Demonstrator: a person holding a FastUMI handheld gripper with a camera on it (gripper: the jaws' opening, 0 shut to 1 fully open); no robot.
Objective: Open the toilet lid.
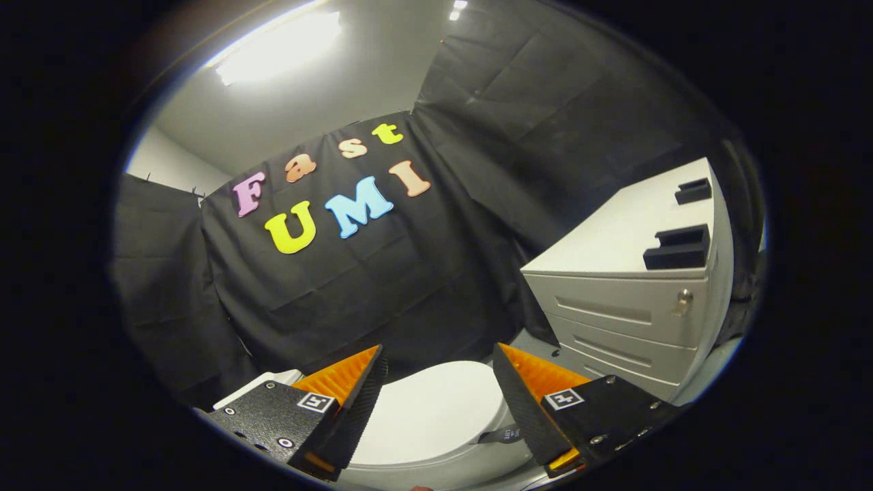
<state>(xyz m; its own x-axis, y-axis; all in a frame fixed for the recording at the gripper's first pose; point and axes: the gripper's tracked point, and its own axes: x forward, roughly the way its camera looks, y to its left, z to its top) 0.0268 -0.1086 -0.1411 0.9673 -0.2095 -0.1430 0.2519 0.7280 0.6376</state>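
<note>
Hand-held gripper (440, 354) fingers spread wide, holding nothing; toilet lid (430, 416) closed, flat, showing between and just beyond fingers; drawer cabinet (627, 300) right; advised: lower, hook lid's front edge, lift evenly.

Toilet lid (430, 409) near part hidden behind fingers (354, 395); cabinet (627, 286) cut off.

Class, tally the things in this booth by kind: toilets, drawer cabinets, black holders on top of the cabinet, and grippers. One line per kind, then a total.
Toilet, lid down: 1
Drawer cabinet: 1
Black holders on the cabinet top: 2
Gripper, fingers open above the lid: 1
Total: 5
</note>
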